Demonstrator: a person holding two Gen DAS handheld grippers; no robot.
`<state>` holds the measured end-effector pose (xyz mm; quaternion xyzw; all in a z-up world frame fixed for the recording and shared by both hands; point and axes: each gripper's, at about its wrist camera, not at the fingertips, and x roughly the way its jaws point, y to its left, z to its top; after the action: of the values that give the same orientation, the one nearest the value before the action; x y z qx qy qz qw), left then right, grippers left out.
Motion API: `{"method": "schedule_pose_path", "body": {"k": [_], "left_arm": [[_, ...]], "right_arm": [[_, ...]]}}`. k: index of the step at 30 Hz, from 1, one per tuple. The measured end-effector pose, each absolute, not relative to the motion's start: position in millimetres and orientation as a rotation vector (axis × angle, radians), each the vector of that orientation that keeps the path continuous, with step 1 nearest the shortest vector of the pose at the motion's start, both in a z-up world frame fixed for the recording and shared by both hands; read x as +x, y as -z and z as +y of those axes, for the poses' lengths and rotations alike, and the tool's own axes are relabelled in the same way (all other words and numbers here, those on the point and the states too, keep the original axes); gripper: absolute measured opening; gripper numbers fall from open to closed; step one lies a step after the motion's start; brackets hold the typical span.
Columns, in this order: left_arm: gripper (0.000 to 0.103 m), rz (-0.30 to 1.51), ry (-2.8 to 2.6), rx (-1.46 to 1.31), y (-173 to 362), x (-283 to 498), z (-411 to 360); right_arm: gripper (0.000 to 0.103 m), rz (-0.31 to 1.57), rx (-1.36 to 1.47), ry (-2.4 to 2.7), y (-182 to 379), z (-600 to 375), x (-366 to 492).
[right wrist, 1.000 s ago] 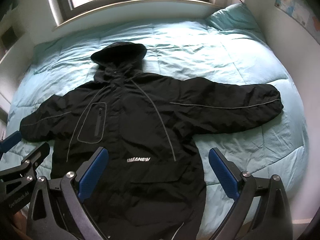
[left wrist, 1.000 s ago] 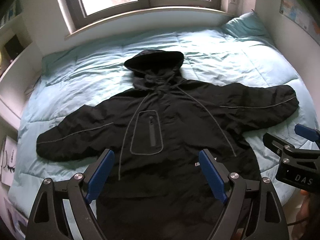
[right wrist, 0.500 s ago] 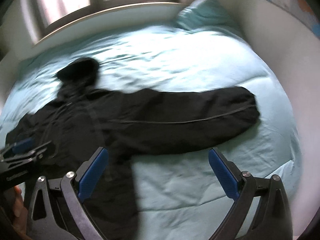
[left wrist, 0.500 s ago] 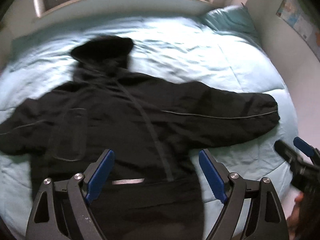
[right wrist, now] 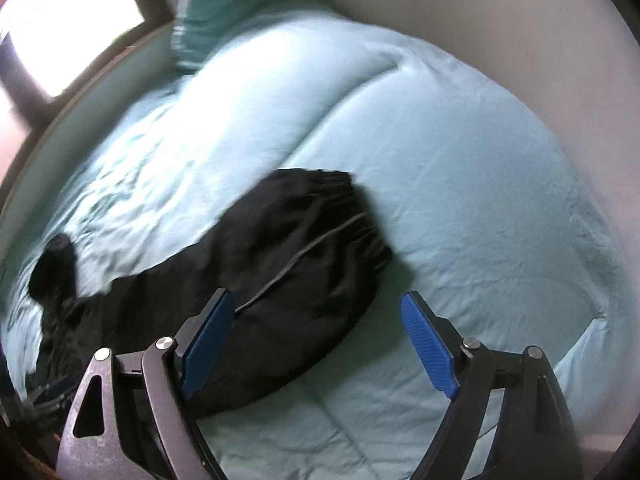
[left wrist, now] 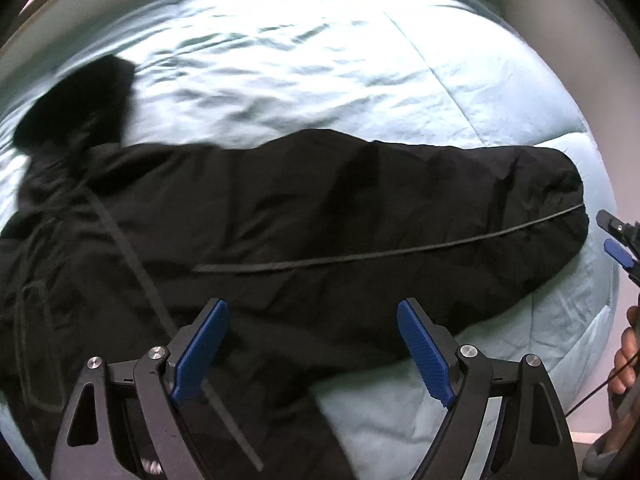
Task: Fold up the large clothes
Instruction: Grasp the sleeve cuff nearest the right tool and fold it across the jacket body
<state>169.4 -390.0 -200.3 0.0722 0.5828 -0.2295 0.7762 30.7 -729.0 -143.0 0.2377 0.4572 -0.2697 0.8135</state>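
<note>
A black hooded jacket (left wrist: 248, 216) lies spread flat on a light-blue duvet (left wrist: 360, 72). Its right sleeve (left wrist: 460, 216) stretches toward the bed's right side; the cuff (right wrist: 336, 208) shows in the right wrist view. My left gripper (left wrist: 312, 344) is open and empty, above the jacket's body near the sleeve's root. My right gripper (right wrist: 316, 340) is open and empty, above the sleeve's outer half, the cuff just ahead of it. The right gripper's tips (left wrist: 616, 240) also show at the right edge of the left wrist view. The hood (left wrist: 84, 104) lies far left.
A teal pillow (right wrist: 224, 8) sits at the bed's far corner under a bright window (right wrist: 60, 20). A pale wall (right wrist: 500, 20) runs along the bed's right side. The bed's right edge (left wrist: 600, 320) curves close to the sleeve's cuff.
Both grippers have swung right and moved closer to the bed, from over the jacket's body to over its right sleeve. The jacket has not moved. Both stay open.
</note>
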Motion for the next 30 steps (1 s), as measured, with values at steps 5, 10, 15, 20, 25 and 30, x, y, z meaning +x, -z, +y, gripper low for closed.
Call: {"method": "schedule_pose_path", "body": {"k": [5, 10, 15, 20, 25, 30], "left_arm": [[0.087, 1.292, 0.536, 0.213, 227.9, 188.6, -423.8], [0.087, 1.337, 0.625, 0.211, 249.8, 201.0, -448.7], [0.087, 1.350, 0.699, 0.225, 266.9, 203.5, -475.7], [0.087, 1.422, 0.624, 0.326, 312.4, 207.1, -493.2], [0.086, 1.337, 0.676, 0.299, 268.0, 196.9, -459.5], [0.086, 1.240, 0.655, 0.182, 207.6, 188.0, -369.3]], "right_arm": [[0.083, 1.039, 0.623, 0.555, 179.5, -750.5, 49.6], [0.026, 1.045, 0.719, 0.484, 198.4, -756.7, 59.4], [0.013, 0.881, 0.600, 0.453, 137.5, -739.0, 41.3], [0.013, 1.060, 0.598, 0.571, 202.8, -750.2, 51.0], [0.013, 1.062, 0.598, 0.568, 197.3, -750.2, 53.6], [0.013, 0.989, 0.509, 0.460, 144.3, -691.3, 57.6]]}}
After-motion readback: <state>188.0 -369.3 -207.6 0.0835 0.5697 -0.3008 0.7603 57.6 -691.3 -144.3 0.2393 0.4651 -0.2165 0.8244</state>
